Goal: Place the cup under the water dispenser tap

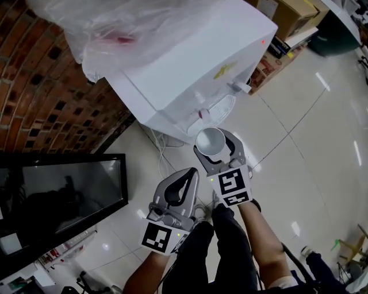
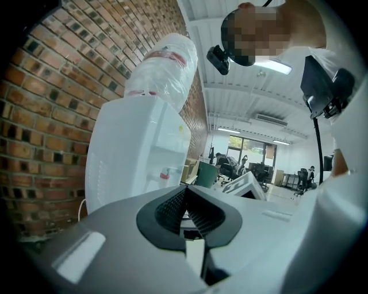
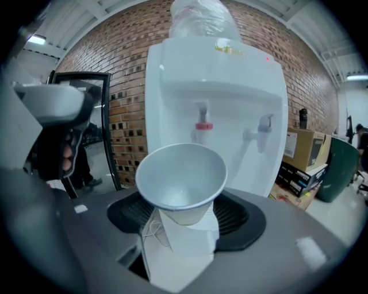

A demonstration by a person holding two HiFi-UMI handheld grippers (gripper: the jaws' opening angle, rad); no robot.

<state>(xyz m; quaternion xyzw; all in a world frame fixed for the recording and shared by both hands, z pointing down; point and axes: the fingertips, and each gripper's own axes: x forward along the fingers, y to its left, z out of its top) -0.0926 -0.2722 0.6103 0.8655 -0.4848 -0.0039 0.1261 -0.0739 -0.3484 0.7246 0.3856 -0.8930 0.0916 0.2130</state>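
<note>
A pale paper cup (image 1: 210, 139) stands upright between the jaws of my right gripper (image 1: 216, 144), which is shut on it. It hangs just in front of the white water dispenser (image 1: 195, 63), close to the red tap (image 1: 202, 113); a white tap (image 1: 240, 87) sits to that tap's right. In the right gripper view the cup (image 3: 181, 178) fills the middle, lower than the red tap (image 3: 202, 125) and the white tap (image 3: 263, 125). My left gripper (image 1: 185, 179) hangs nearer the person, shut and empty. Its closed fingertips (image 2: 185, 192) point at the dispenser (image 2: 132, 155).
A plastic-wrapped bottle (image 1: 115, 28) tops the dispenser. A brick wall (image 1: 34, 86) stands behind it, with a black glass-fronted cabinet (image 1: 63, 195) to the left. Cables (image 1: 158, 140) lie on the tiled floor. Cardboard boxes (image 1: 293, 17) stand on the dispenser's far side. The person's legs (image 1: 224, 247) are below.
</note>
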